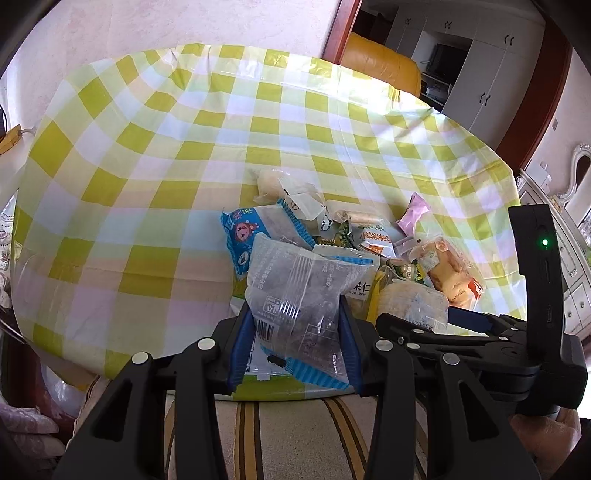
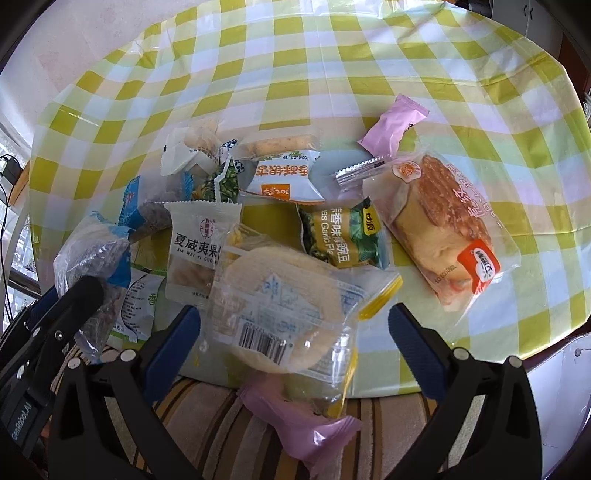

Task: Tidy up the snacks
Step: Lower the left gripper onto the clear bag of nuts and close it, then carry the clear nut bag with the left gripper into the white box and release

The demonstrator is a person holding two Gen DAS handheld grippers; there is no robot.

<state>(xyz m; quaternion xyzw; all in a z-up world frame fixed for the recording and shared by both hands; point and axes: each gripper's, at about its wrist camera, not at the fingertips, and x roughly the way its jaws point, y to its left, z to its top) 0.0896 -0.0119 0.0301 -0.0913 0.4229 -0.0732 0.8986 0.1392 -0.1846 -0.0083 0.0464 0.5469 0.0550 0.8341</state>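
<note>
Snacks: left fingers clench a clear, blue-edged dark-cake packet; right fingers spread, must close on the pale round-cracker packet.

Wall: pale pink
Furniture: white cabinets, orange sofa
Floor: striped rug
Light: daylight

Table: round, checked cloth.
On it: snack pile, bread pack, pink packet.
</note>
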